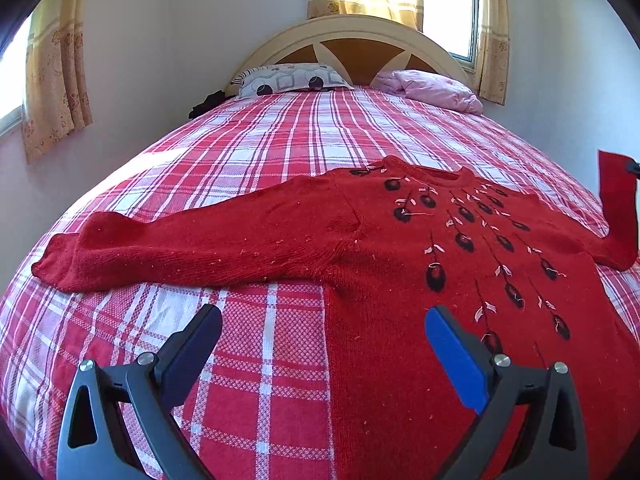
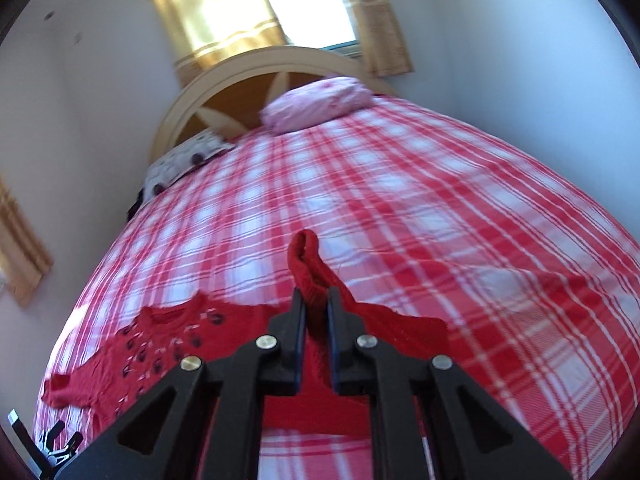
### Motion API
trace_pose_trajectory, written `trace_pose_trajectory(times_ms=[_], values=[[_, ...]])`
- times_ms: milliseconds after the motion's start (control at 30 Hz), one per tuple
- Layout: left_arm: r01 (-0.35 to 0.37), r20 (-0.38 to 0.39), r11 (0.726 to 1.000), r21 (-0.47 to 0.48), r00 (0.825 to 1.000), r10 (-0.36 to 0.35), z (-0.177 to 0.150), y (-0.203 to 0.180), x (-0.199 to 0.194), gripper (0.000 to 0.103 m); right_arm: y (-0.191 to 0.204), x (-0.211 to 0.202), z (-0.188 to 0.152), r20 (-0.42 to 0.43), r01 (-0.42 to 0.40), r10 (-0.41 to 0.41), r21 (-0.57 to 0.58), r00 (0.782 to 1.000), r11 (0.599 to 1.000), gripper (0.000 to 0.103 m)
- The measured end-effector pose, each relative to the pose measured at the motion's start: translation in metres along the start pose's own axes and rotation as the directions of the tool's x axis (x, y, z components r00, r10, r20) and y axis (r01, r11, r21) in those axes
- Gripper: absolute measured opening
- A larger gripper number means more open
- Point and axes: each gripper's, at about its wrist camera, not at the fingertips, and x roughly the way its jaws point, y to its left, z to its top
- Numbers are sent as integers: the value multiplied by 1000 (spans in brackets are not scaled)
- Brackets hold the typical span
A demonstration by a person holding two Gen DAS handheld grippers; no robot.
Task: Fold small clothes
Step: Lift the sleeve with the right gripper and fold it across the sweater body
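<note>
Left wrist view shows the red knitted sweater with black bead-and-thread embroidery (image 1: 420, 248) lying front-up and mostly flat on the red-and-white plaid bedspread (image 1: 240, 140), its neckline toward the cream arched headboard (image 1: 352, 36) and one sleeve stretched out flat away from the body. The left gripper (image 1: 324, 328) hovers with its jaws spread wide and empty, just over the sweater's side edge. At the far side of the sweater from that flat sleeve, the other sleeve stands lifted off the bed; the right wrist view shows the right gripper (image 2: 316, 308) pressed together on that sleeve's cuff (image 2: 308, 268), which bunches up above the fingertips. The knit looks thick, soft and limp, likely light but stretchy, so it should drape and sag rather than hold a crease; cuffs, hem and shoulder seams seem the firmest places to pinch, while the embroidery could snag. Near the headboard lie a grey-and-white patterned pillow (image 1: 292, 80) and a pink crumpled pillow (image 1: 432, 88), well apart from the sweater. Nothing appears to block folding the sleeve across the chest.
</note>
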Motion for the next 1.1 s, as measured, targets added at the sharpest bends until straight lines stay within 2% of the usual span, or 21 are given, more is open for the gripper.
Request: trace_pose_trajectory(times_ms=[167,400,600,733,800,867,933,967,1100], values=[[10,3,1000,-10,1000,-10,-1,8,-2,102,72,29,-9,-43,-82,78,-123,996,989,12],[19,-3,999,-27,1000,-19,-3,19,-1,102,149,65,-46,-132,-181,152,-248,980,952,12],[22,-2,999,-24,1000,-22,-3,20,-1,102,197,94,-91,-236,-242,170,-319,957,916,12],[51,-26,998,-25,998,-52,-1,19,0,102,209,110,-121,-317,-279,174,-324,932,904,13],[78,-32,997,-19,996,-78,3,15,0,102,211,121,-137,-374,-302,170,-332,912,894,16],[129,-42,992,-11,991,-129,8,7,0,102,207,121,-147,-394,-314,168,-341,904,886,23],[163,-45,987,9,986,-162,15,-3,1,102,197,109,-153,-410,-355,212,-315,887,880,63],[180,-47,983,25,983,-179,20,-11,2,102,188,99,-153,-397,-371,241,-294,886,881,69],[268,-69,963,41,962,-264,38,-43,14,102,151,64,-149,-324,-342,252,-261,912,903,69]])
